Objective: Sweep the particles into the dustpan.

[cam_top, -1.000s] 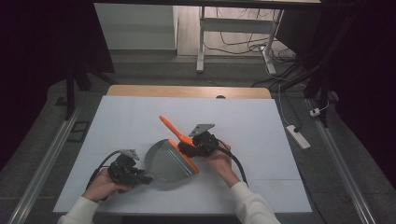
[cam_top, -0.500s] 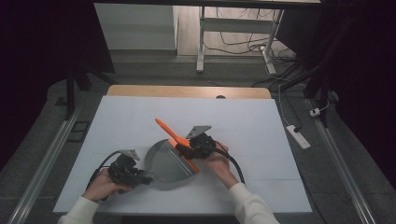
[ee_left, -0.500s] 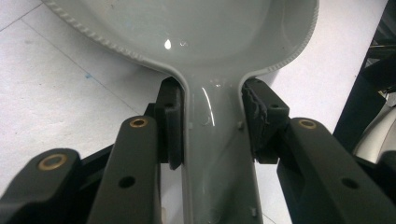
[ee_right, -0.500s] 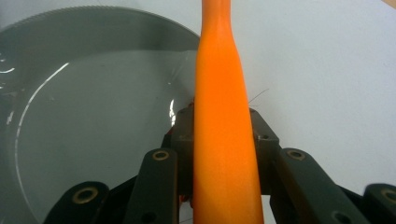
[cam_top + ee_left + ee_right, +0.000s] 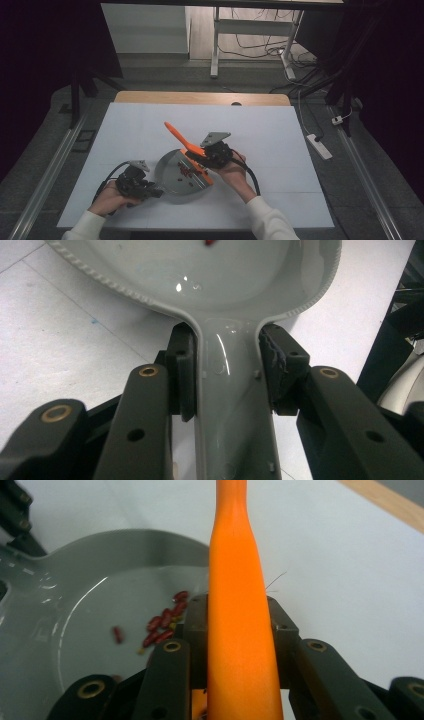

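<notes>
A grey dustpan [image 5: 172, 177] lies on the white table with several small red beans [image 5: 188, 171] in it. My left gripper [image 5: 150, 190] is shut on the dustpan's handle [image 5: 232, 390], a pad on each side of it. The pan's bowl [image 5: 215, 270] spreads out ahead of the jaws. My right gripper [image 5: 202, 152] is shut on the orange brush [image 5: 177, 135], whose handle [image 5: 237, 605] runs up between the jaws. The brush's head rests at the pan's right edge. In the right gripper view the beans [image 5: 162, 625] lie in the dustpan [image 5: 100, 600] just left of the jaws.
The white table cover [image 5: 280, 145] spreads around the pan, with a wooden strip [image 5: 200, 97] along its far edge. Beyond the table stand a metal frame's legs [image 5: 215, 45] and loose cables on the floor. A white power strip [image 5: 320, 146] lies off the right side.
The right gripper and the orange brush have shifted slightly left over the dustpan's right edge. The left gripper and the dustpan have stayed put.
</notes>
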### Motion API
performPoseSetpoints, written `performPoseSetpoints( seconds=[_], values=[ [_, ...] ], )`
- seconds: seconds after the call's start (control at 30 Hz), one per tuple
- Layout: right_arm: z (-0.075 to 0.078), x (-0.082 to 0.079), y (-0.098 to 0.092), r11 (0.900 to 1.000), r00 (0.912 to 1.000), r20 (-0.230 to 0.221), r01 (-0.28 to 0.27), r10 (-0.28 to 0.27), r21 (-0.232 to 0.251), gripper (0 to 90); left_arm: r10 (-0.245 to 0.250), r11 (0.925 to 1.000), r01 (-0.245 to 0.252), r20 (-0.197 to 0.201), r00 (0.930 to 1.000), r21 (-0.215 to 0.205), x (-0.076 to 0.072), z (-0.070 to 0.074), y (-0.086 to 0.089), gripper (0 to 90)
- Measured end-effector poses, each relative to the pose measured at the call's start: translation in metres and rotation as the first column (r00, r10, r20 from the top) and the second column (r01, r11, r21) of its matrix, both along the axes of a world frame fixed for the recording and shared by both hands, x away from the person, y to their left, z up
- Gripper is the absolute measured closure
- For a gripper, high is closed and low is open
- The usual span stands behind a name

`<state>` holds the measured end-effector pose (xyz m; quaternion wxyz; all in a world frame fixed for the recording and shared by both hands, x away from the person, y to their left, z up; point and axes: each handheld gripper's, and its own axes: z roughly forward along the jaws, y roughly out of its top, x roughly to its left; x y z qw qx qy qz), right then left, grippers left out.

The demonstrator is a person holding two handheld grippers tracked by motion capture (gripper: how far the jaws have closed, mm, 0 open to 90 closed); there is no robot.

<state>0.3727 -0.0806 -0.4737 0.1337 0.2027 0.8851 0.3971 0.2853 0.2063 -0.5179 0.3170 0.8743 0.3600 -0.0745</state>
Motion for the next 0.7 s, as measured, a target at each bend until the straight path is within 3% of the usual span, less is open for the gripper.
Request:
performPoseSetpoints(
  seconds=[0.17, 0.4, 0.57, 0.7],
  values=[
    [0.002, 0.007, -0.013, 0.999, 0.999, -0.006, 0.045, -0.045, 0.01, 70.2, 0.001, 1.0, -0.001, 0.0, 1.0, 0.001, 0.0, 0.0, 0.0, 61.6],
    [-0.004, 0.014, -0.019, 0.997, 0.9969, -0.007, 0.079, -0.079, -0.012, 70.2, 0.001, 1.0, -0.001, -0.001, 1.0, 0.004, 0.0, -0.001, -0.001, 61.6],
    [-0.013, 0.027, -0.024, 0.99, 0.9913, 0.02, 0.131, -0.13, -0.046, 70.2, -0.002, 1.0, 0.002, -0.002, 1.0, 0.007, 0.0, -0.001, -0.001, 61.5],
    [-0.019, 0.038, -0.029, 0.984, 0.9862, 0.008, 0.166, -0.166, -0.06, 70.2, -0.004, 0.9999, 0.004, -0.002, 1.0, 0.01, 0.0, -0.001, -0.002, 61.6]
  ],
)
